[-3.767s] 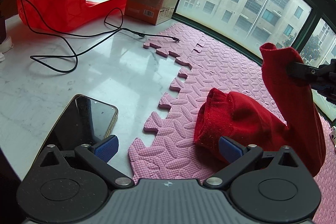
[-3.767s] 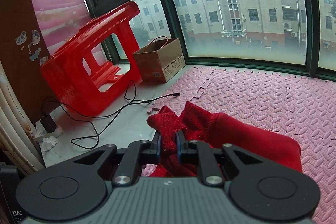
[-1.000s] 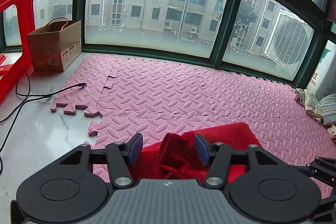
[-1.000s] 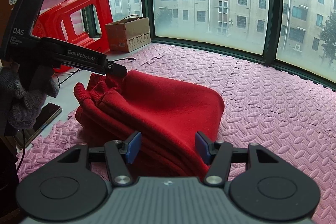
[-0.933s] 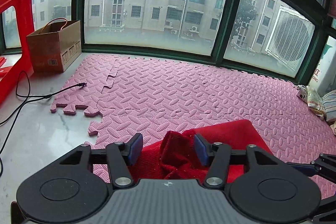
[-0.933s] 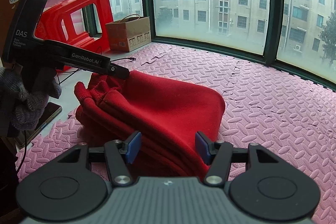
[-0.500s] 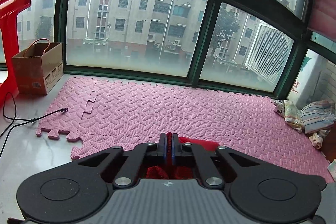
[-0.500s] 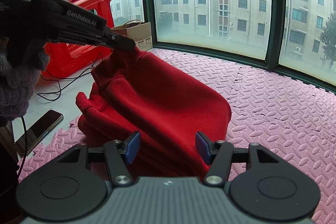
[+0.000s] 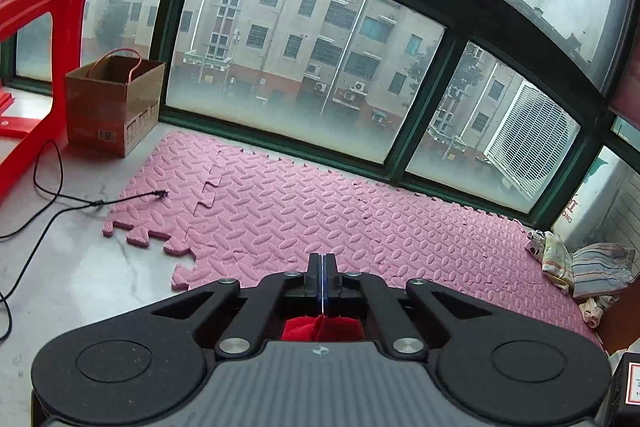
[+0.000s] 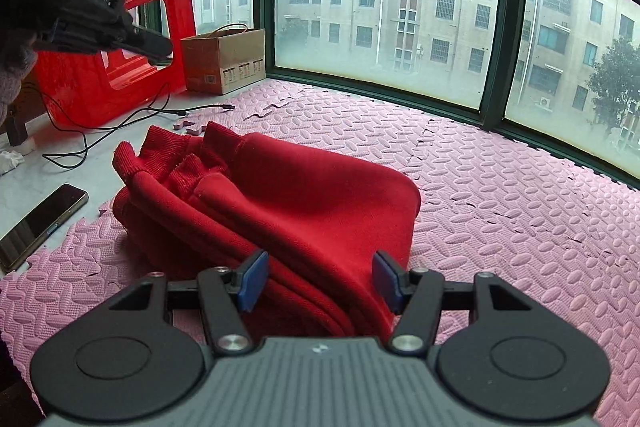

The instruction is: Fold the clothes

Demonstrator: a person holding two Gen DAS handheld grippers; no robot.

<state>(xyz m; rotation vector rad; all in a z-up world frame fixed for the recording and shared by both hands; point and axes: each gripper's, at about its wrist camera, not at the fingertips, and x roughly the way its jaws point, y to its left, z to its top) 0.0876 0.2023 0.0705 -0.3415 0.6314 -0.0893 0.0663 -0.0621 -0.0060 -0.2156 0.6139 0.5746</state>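
Left wrist view: the left claw has its fingers pressed flat together with nothing gripped between the tips. It hangs above a pink foam mat that lies along a dark-framed window. A small patch of the red sweater shows just below the closed fingers, behind the claw's black linkage, apart from the tips. To the left, a brown paper bag stands on the pale marble sill beside a red plastic stool, and a black cable trails across the sill with its plug end resting on the mat edge. A heap of striped cloths sits at the mat's far right end

Right wrist view: the right claw stands about half open, its blue pads on either side of the sweater's near fold without pressing on it. The red sweater lies bunched on the pink mat, with its ribbed cuffs and hem raised toward the left. The left claw appears at upper left, shut and empty, well above the sweater and clear of it, held by a hand in a grey knitted glove. A phone lies face up on the sill just beside the mat's jagged edge, left of the sweater
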